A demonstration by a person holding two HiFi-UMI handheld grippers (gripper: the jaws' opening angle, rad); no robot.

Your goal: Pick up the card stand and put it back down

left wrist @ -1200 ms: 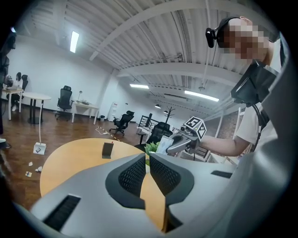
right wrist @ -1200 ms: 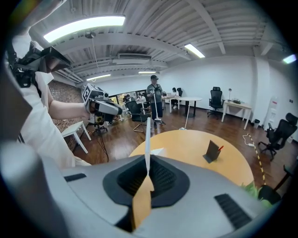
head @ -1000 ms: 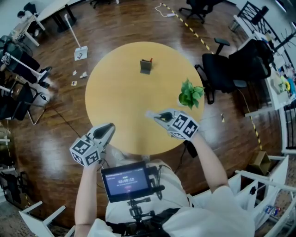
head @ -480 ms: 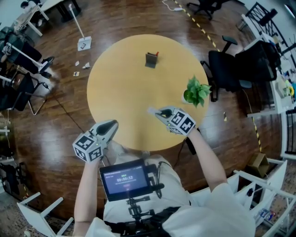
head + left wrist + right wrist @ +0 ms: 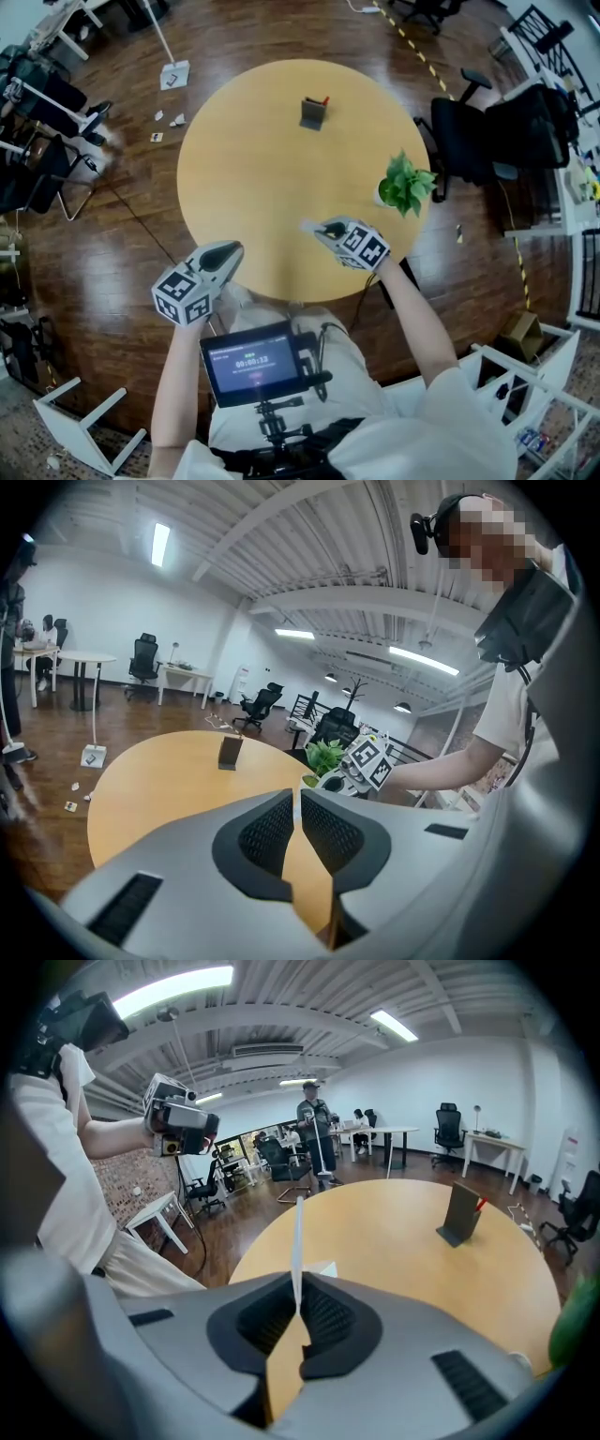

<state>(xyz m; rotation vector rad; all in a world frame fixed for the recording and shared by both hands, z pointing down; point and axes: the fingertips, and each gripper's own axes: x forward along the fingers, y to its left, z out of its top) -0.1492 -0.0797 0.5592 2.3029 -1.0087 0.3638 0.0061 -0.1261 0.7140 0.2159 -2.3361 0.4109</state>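
The dark grey card stand [image 5: 313,113] stands upright at the far side of the round yellow table [image 5: 253,187], a small red item right beside it. The stand also shows in the left gripper view [image 5: 230,752] and the right gripper view [image 5: 461,1213], far from both grippers. My right gripper [image 5: 314,229] hovers over the table's near right part, shut on a thin white card [image 5: 298,1237] that sticks out edge-on past the jaws. My left gripper [image 5: 232,249] hangs at the table's near edge, its jaws [image 5: 295,797] together with nothing seen between them.
A small potted plant [image 5: 405,185] sits at the table's right edge, close behind the right gripper. Black office chairs [image 5: 461,131] stand to the right of the table. White stools [image 5: 80,427] flank me. People stand and sit at far desks [image 5: 315,1129].
The head view has drifted, so the table sits a little higher in the frame. Both grippers keep nearly the same places. The card stand has not moved on the table.
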